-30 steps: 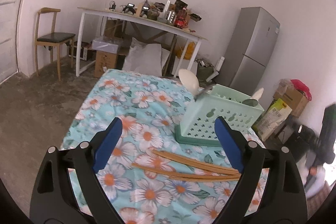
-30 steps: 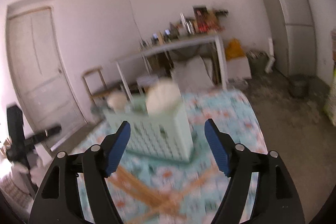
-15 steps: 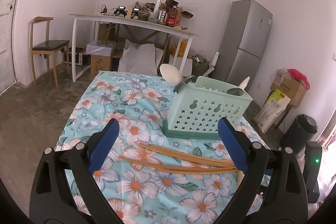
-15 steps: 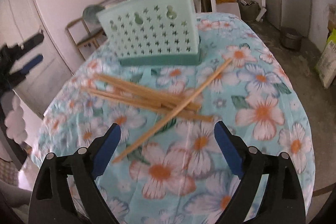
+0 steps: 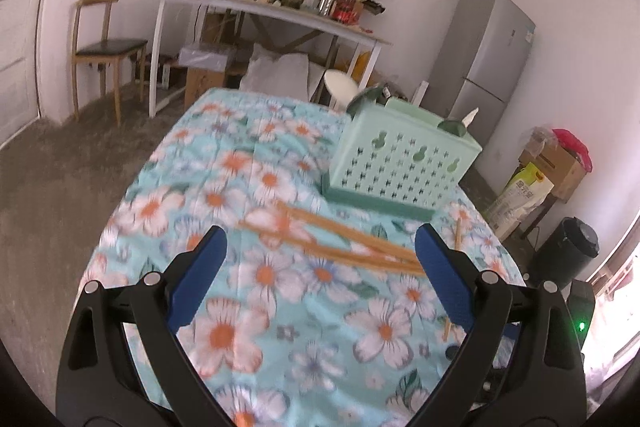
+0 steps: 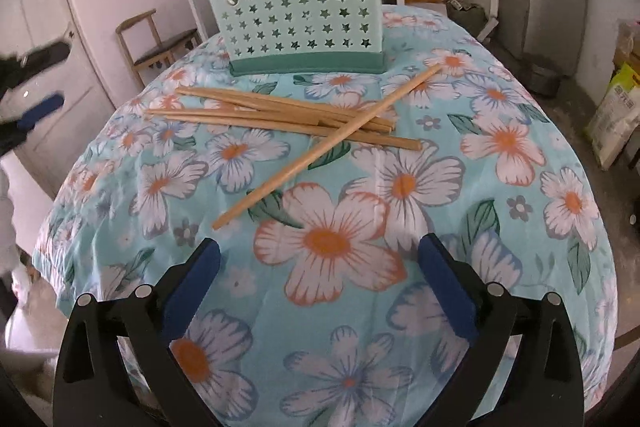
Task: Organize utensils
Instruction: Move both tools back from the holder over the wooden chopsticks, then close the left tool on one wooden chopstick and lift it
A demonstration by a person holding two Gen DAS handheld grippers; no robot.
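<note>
Looking through your right wrist camera from the left edge, you see your left gripper [image 6: 36, 83] as a dark blur with one blue pad, too smeared to read there. A wooden chair [image 6: 154, 39] stands behind the table's upper left corner. The chopsticks [image 6: 288, 117] lie loose in the middle of the frame on the floral tablecloth [image 6: 400, 187], several roughly side by side and one crossing them on a diagonal. The mint utensil basket [image 6: 300, 15] stands upright just beyond them, at upper centre, with spoon heads showing above its rim. Your right gripper [image 6: 318, 291] sits at the bottom, jaws spread wide and empty above the cloth.

In the left wrist view, your left gripper [image 5: 320, 281] is likewise released and empty, the chopsticks [image 5: 344, 241] blurred between its fingers. A cluttered white table [image 5: 272, 13] lines the far wall, a grey fridge [image 5: 486, 63] stands at upper right, and a dark bin [image 5: 568, 251] sits at the right edge.
</note>
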